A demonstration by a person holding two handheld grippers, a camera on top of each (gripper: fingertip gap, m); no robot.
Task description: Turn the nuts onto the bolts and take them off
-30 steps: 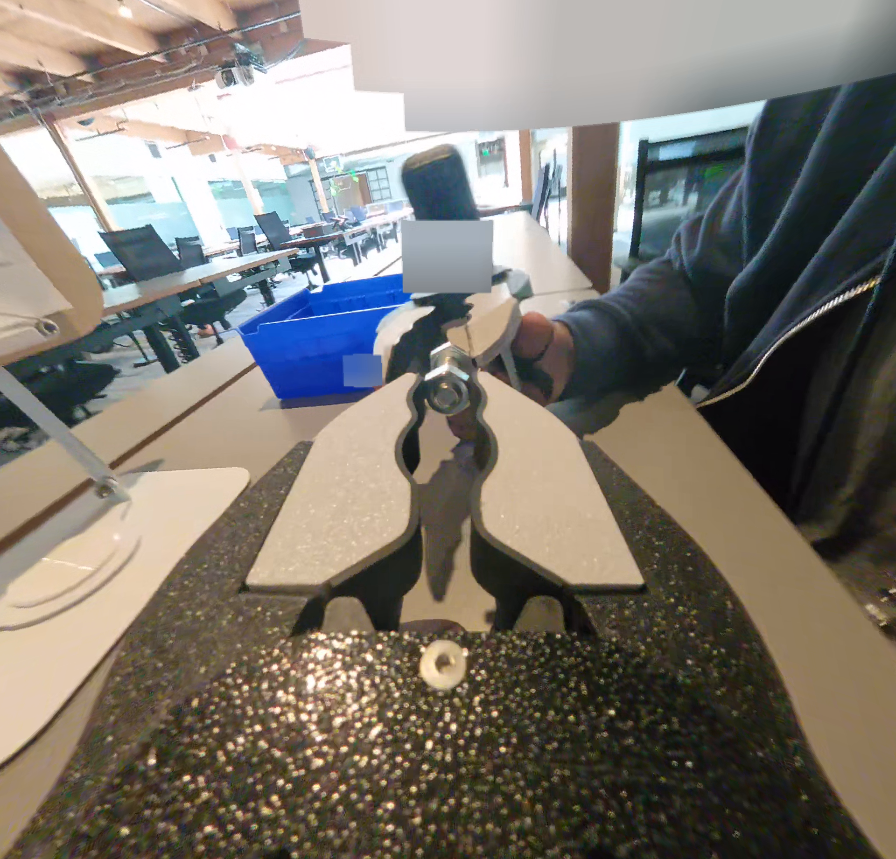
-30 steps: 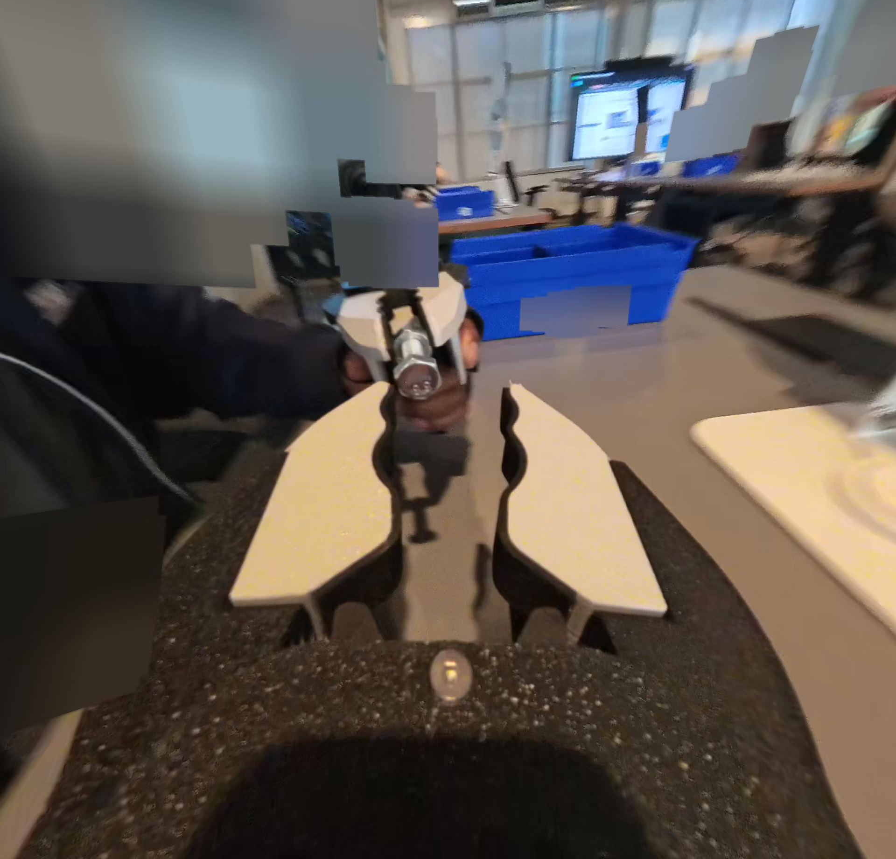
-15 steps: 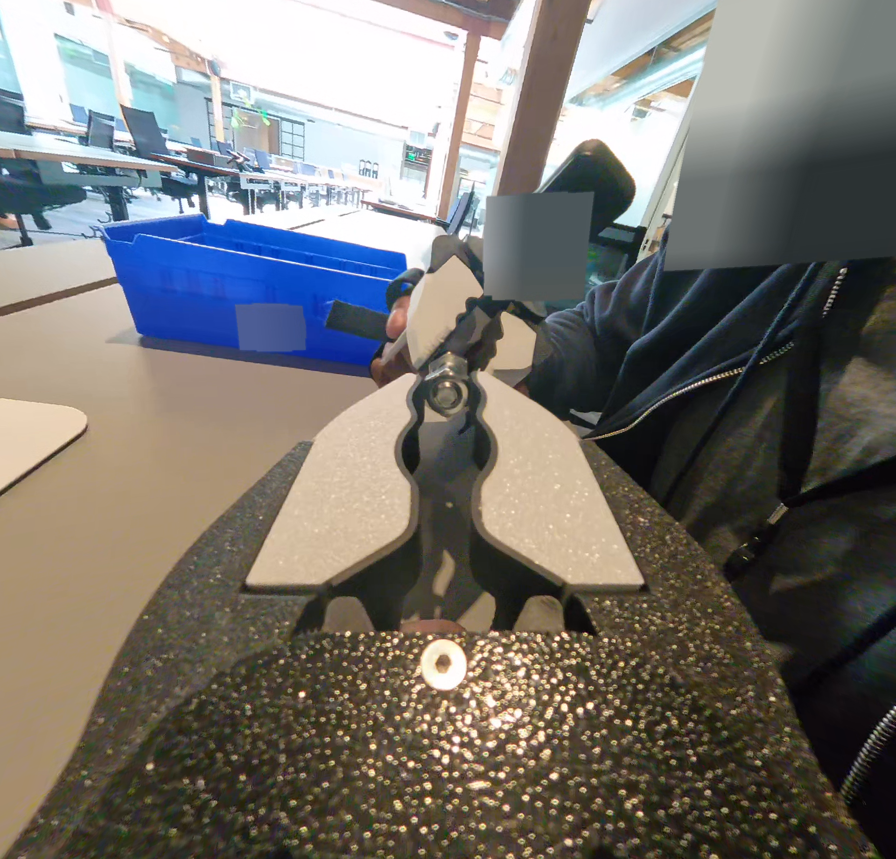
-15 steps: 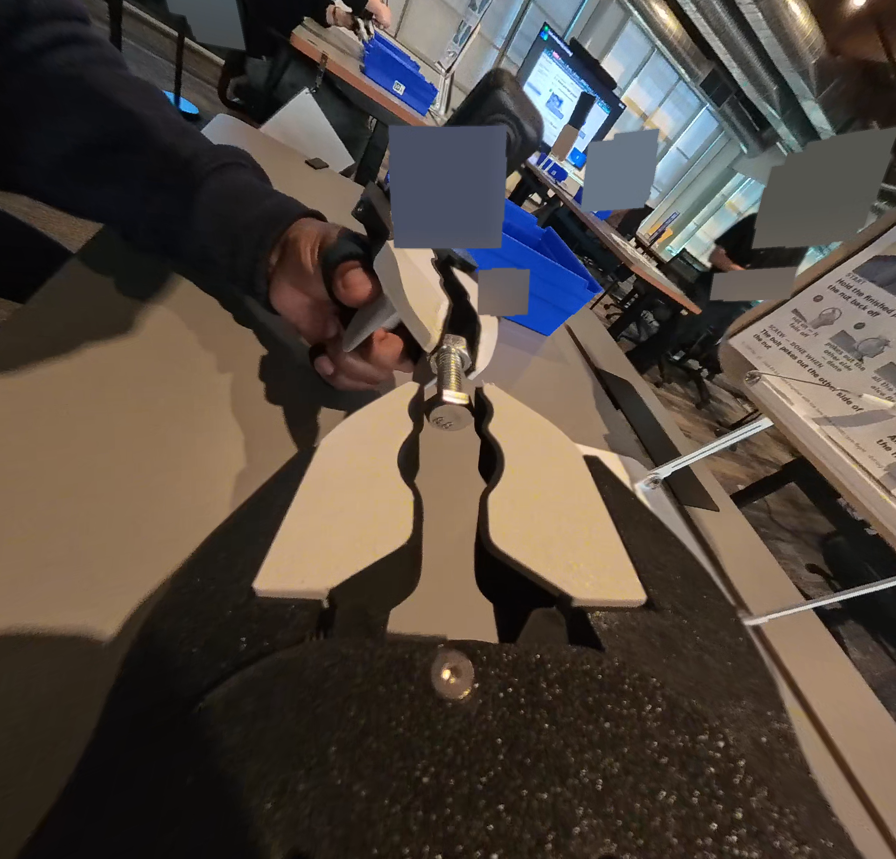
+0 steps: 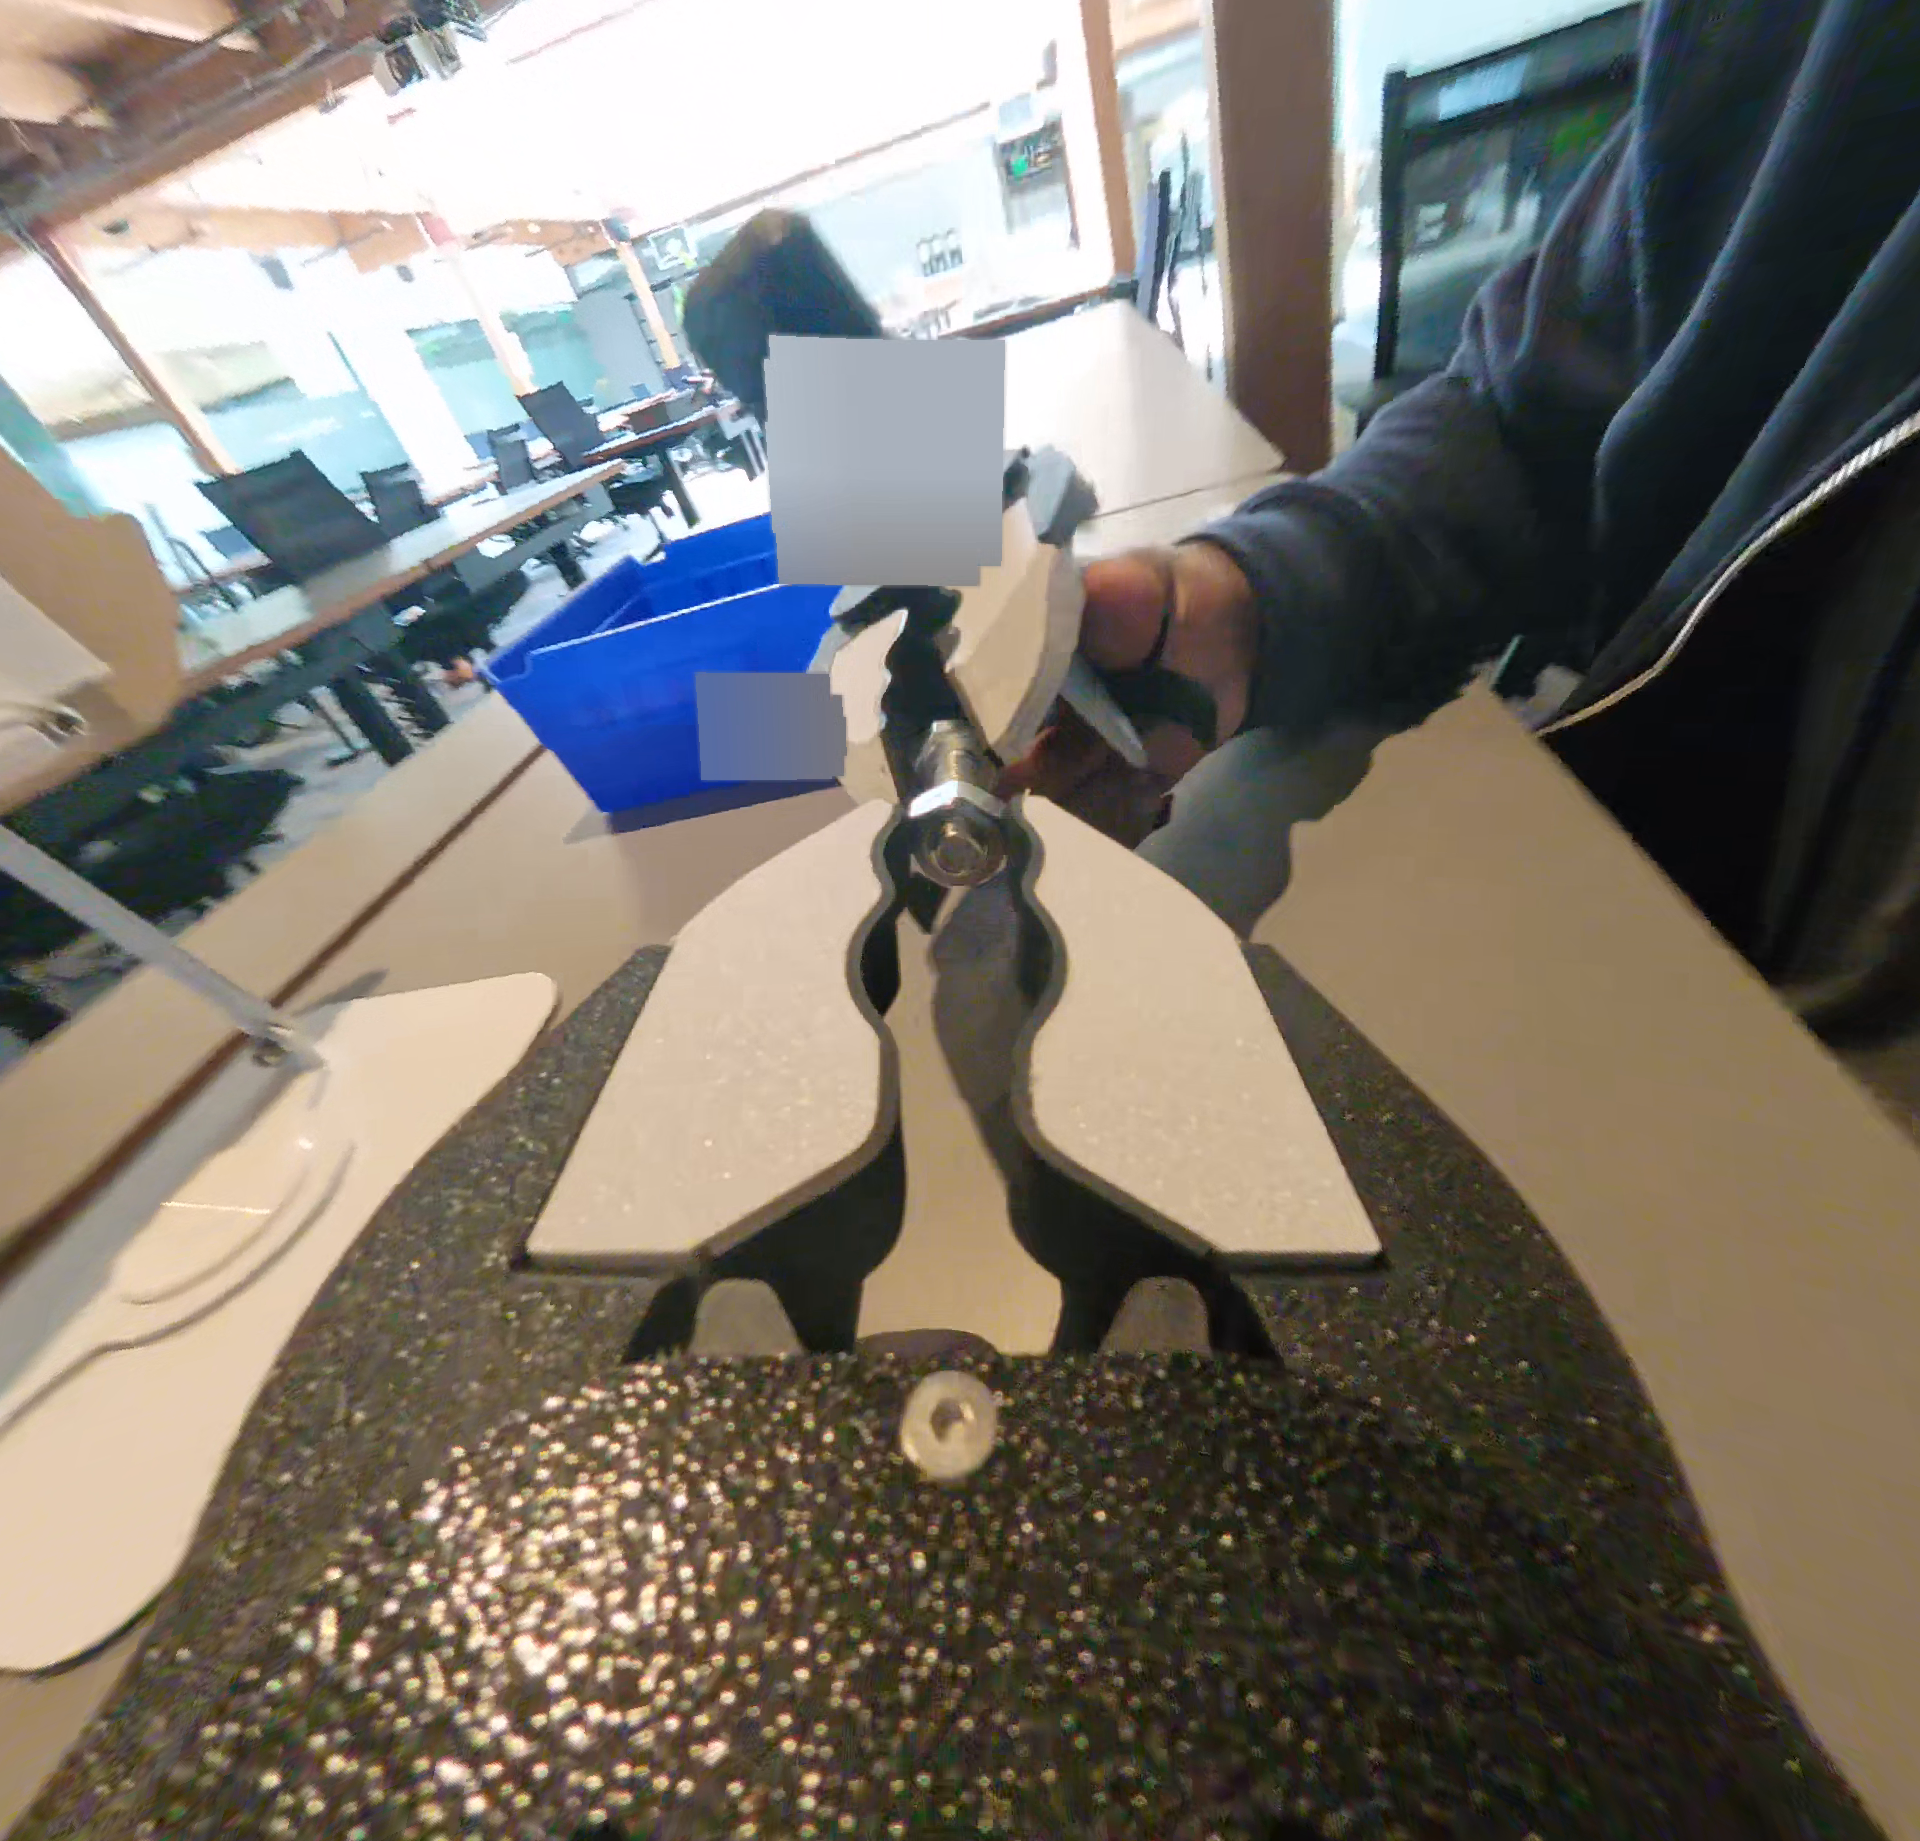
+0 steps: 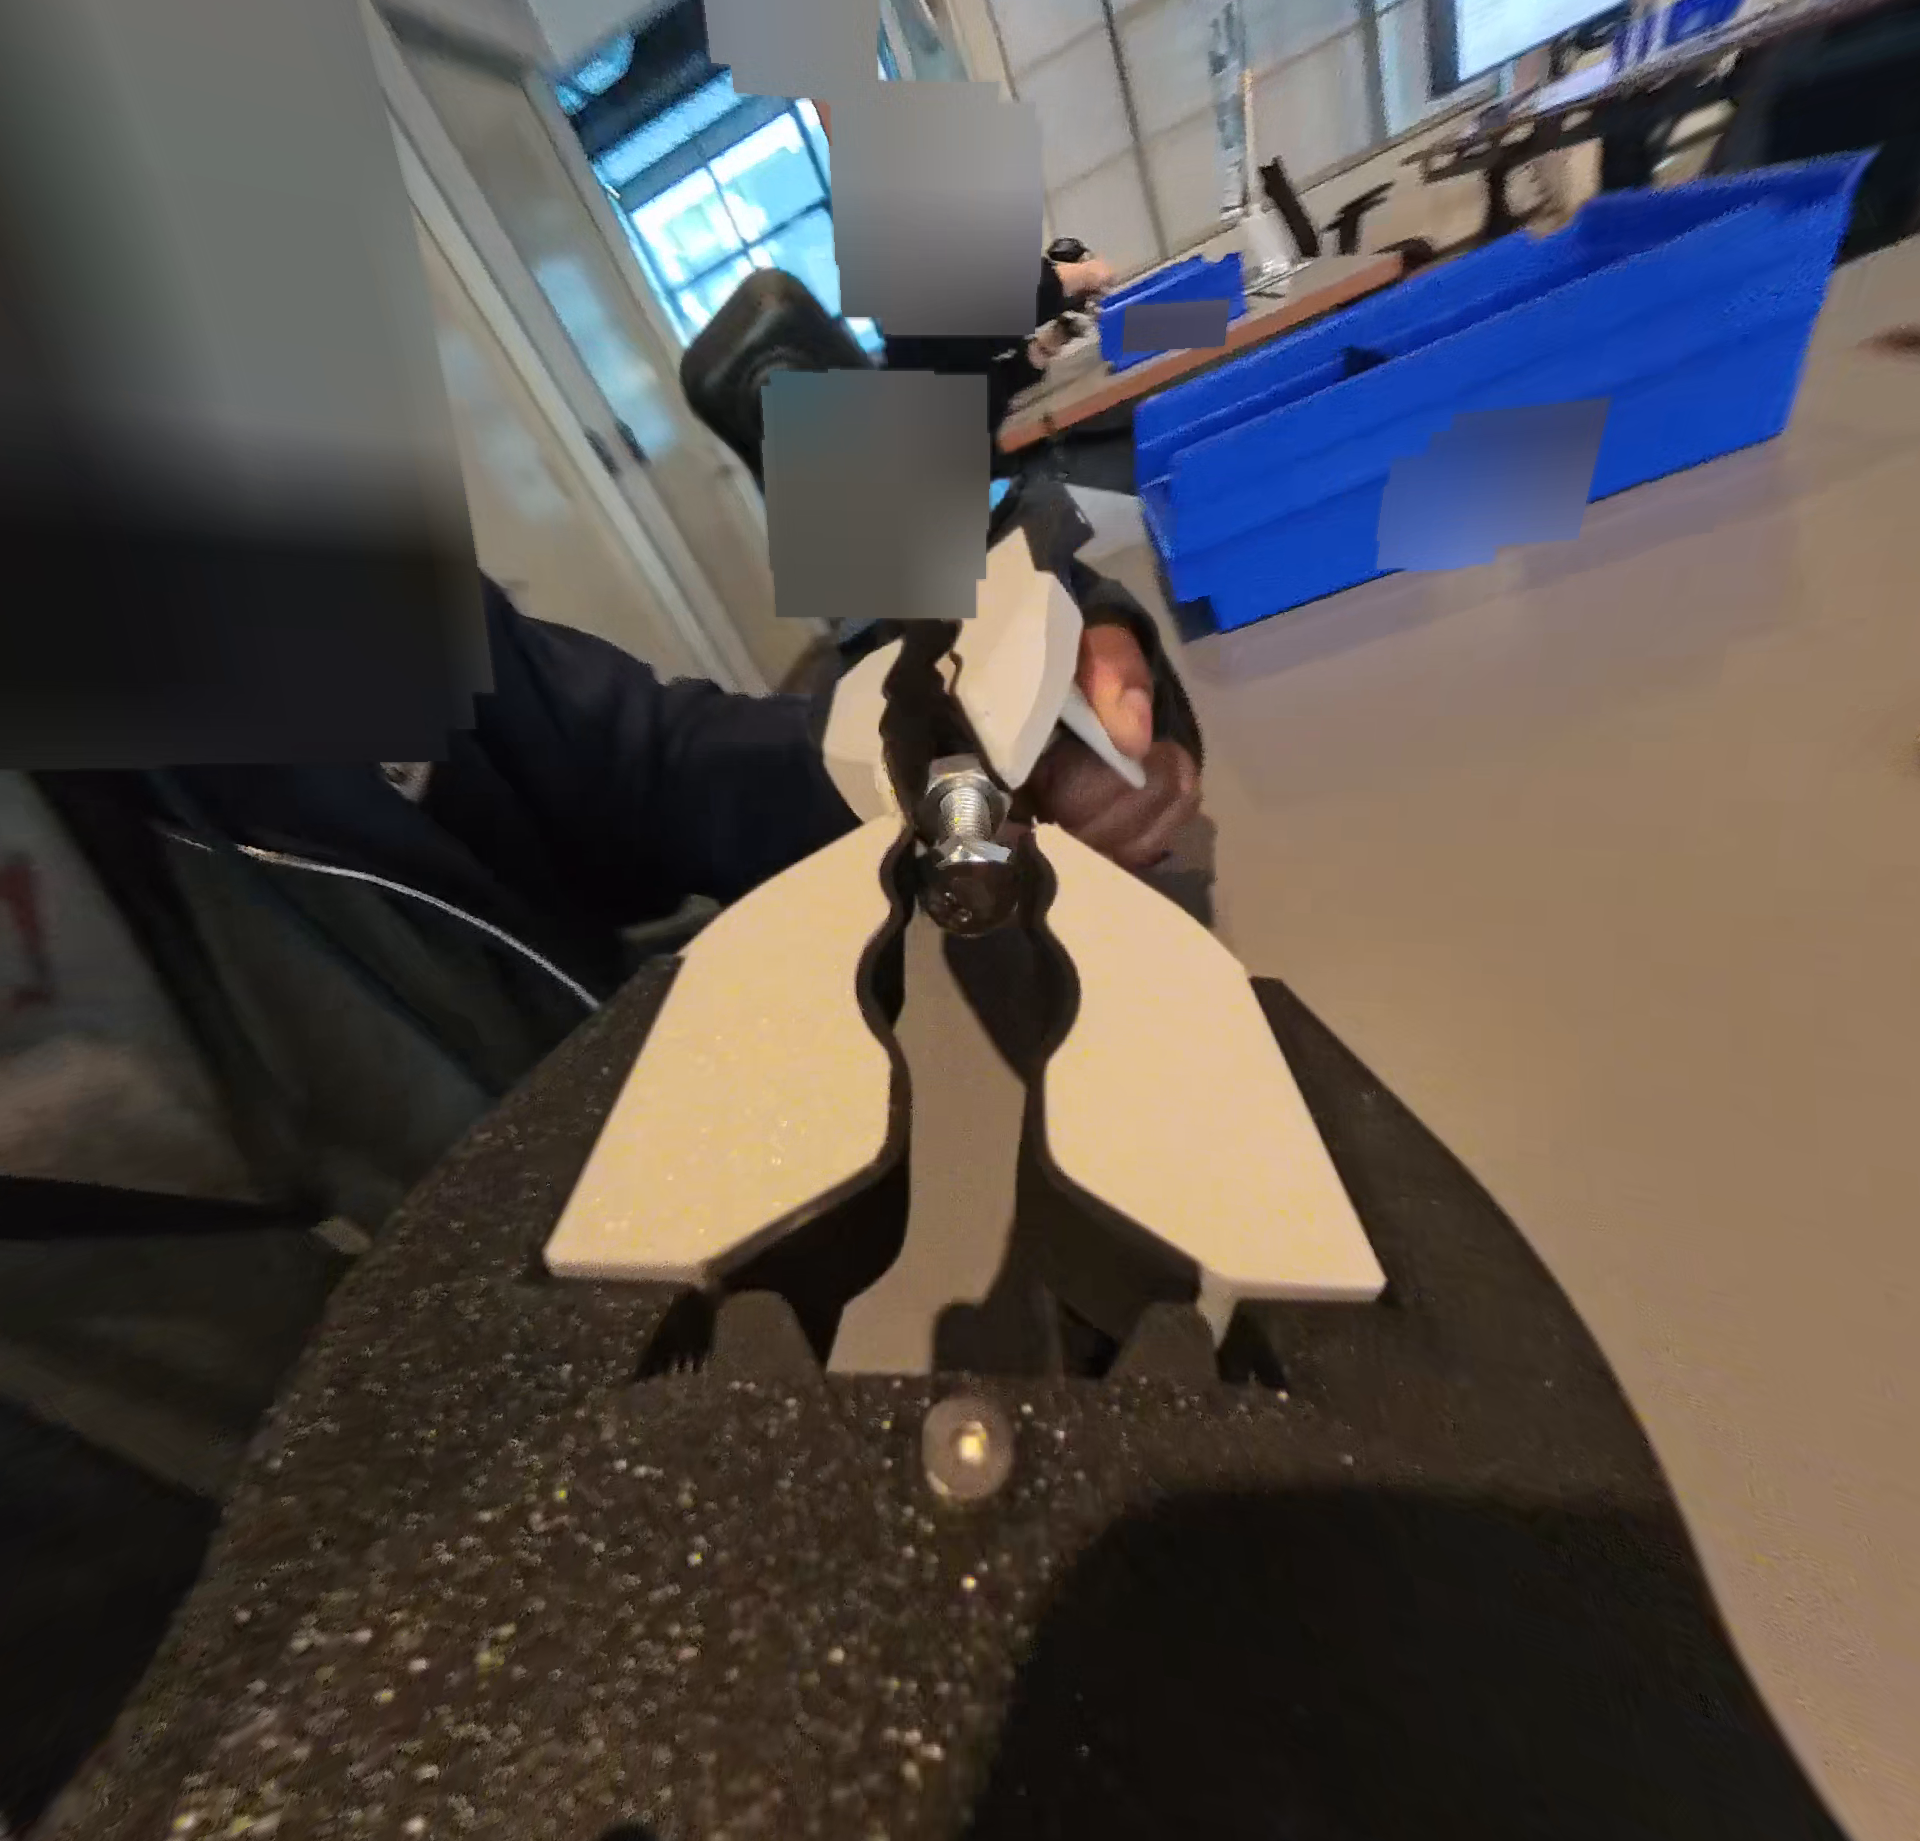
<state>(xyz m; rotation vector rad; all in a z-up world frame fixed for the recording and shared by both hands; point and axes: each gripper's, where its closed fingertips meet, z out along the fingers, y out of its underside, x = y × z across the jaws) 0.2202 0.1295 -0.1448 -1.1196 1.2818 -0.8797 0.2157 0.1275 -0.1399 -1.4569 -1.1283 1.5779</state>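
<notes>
A silver bolt with a hex nut on it is held in the air between my two grippers, which face each other. In the left wrist view my left gripper (image 5: 954,837) is shut on the nut (image 5: 951,806), with the bolt's threaded end (image 5: 956,853) showing through it. In the right wrist view my right gripper (image 6: 968,882) is shut on the bolt's hex head (image 6: 971,892). The threaded shank (image 6: 961,823) runs from the head to the nut (image 6: 961,781) in the far gripper. A hand (image 6: 1117,742) holds that far gripper.
A blue bin (image 5: 644,690) stands on the tan table (image 5: 1455,1012) beyond the grippers and also shows in the right wrist view (image 6: 1455,389). A white stand base (image 5: 260,1168) with a thin metal rod lies at the left. The person's dark hoodie (image 5: 1714,544) fills the right side. Both grippers' tips are close together, under 4 cm apart.
One second ago my right gripper was open beside the bolt, and it has shut on the bolt's head. Both grippers have twisted, so the backgrounds swung. My left gripper has kept hold of the nut.
</notes>
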